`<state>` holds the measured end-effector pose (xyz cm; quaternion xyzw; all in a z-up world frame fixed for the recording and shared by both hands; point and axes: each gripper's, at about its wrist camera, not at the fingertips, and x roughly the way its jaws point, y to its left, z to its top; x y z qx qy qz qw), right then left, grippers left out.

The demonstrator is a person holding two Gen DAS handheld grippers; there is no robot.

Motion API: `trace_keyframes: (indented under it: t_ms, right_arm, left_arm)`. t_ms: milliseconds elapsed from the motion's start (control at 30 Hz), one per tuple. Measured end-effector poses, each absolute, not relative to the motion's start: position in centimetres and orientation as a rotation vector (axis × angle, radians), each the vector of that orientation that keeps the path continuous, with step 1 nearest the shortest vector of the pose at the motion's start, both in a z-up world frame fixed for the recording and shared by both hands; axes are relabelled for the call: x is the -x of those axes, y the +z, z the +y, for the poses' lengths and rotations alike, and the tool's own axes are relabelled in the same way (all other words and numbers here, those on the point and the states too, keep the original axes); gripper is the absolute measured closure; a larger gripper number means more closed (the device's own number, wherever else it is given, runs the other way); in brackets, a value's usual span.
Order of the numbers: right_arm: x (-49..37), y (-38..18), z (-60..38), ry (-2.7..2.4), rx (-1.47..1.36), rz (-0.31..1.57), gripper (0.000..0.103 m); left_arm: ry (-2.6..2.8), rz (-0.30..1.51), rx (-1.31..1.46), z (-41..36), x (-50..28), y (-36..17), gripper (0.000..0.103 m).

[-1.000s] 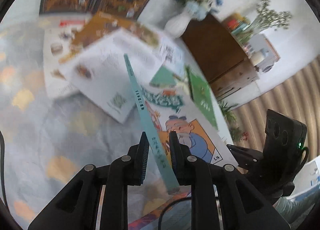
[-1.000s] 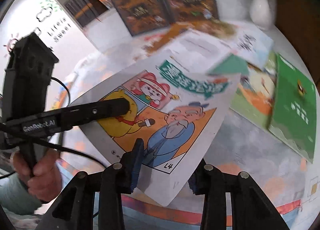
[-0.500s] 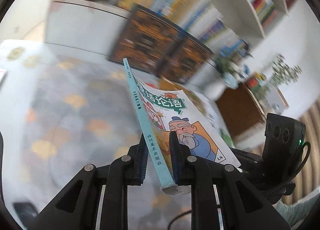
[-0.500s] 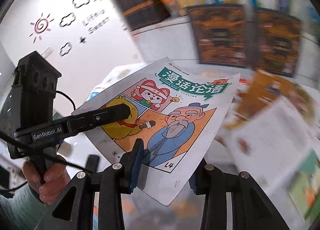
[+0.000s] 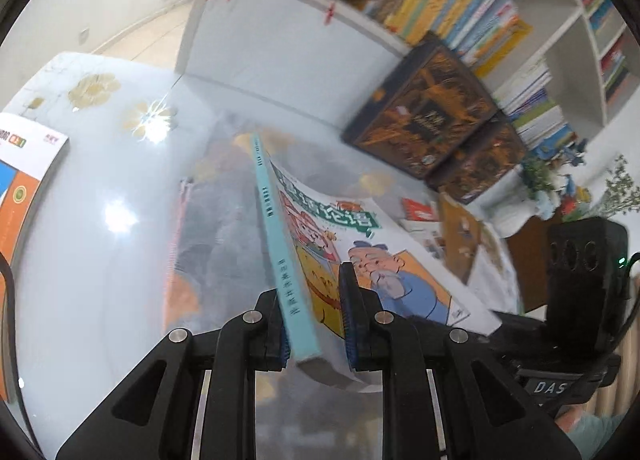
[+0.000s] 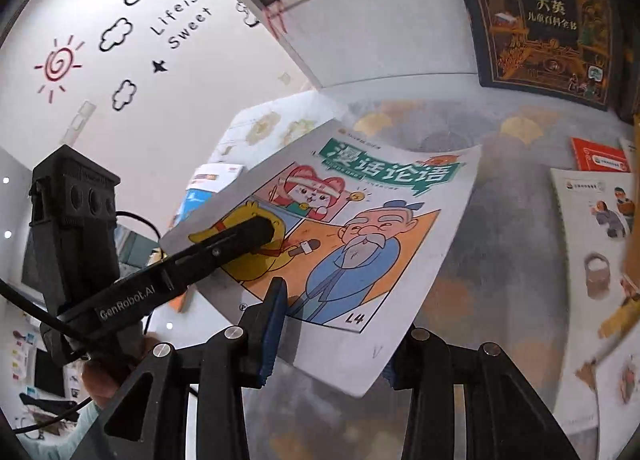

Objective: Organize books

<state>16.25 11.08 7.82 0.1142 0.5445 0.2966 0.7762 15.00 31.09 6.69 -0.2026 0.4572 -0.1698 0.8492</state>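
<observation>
A thin comic book (image 6: 360, 236) with a teal spine (image 5: 280, 260), a green title banner and a bearded old man on the cover is held in the air above the table. My left gripper (image 5: 316, 324) is shut on its spine edge; it shows in the right wrist view (image 6: 256, 232) as a black finger pressed on the cover. My right gripper (image 6: 332, 340) is open, with the book's lower corner between its spread fingers; whether they touch it I cannot tell.
Two dark ornate boxed books (image 5: 424, 115) lean against the white shelf unit (image 5: 280, 39) filled with upright books. Loose books lie on the table at the right (image 6: 592, 227), and an orange-white book (image 5: 28, 187) at the left. A plant vase (image 5: 548, 187) stands far right.
Both grippers have swung left and up with the comic book, away from the pile of loose books and toward the bookshelf and the table's left part. The left grip stays the same.
</observation>
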Motion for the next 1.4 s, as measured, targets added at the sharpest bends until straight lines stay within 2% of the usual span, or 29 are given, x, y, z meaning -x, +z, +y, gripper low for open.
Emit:
trace_keyframes:
  t_ms: [300, 467, 800, 900, 1000, 1200, 1400]
  right_arm:
    - [-17.4, 3.4, 12.3, 0.585, -0.179, 1.263, 0.063]
    - [-17.2, 1.3, 11.5, 0.555, -0.224, 1.338, 0.062]
    - [-11.4, 2.6, 6.4, 0.504, -0.232, 1.342, 0.062]
    - [-8.9, 4.7, 4.5, 0.481, -0.204, 1.292, 0.056]
    - [-6.4, 6.8, 2.6, 0.434, -0.158, 1.226, 0.050]
    - [-2.6, 9.7, -1.9, 0.351, -0.155, 1.151, 0.049]
    - [0.2, 9.9, -7.5, 0.292, -0.229, 1.153, 0.048]
  left_arm:
    - [-0.295, 1.065, 0.493, 32.1, -15.5, 1.8, 0.081]
    - [-0.176, 1.151, 0.370, 31.8, -13.7, 1.8, 0.078]
    - [-0.053, 1.084, 0.039, 27.6, -8.8, 7.3, 0.075]
    - [-0.070, 1.034, -0.044, 24.9, -7.6, 9.0, 0.075]
    - [-0.114, 0.999, -0.061, 21.9, -6.4, 10.7, 0.075]
    - [-0.192, 0.961, -0.073, 16.6, -4.8, 12.8, 0.071]
    - [-0.266, 0.967, -0.075, 12.6, -3.1, 13.6, 0.066]
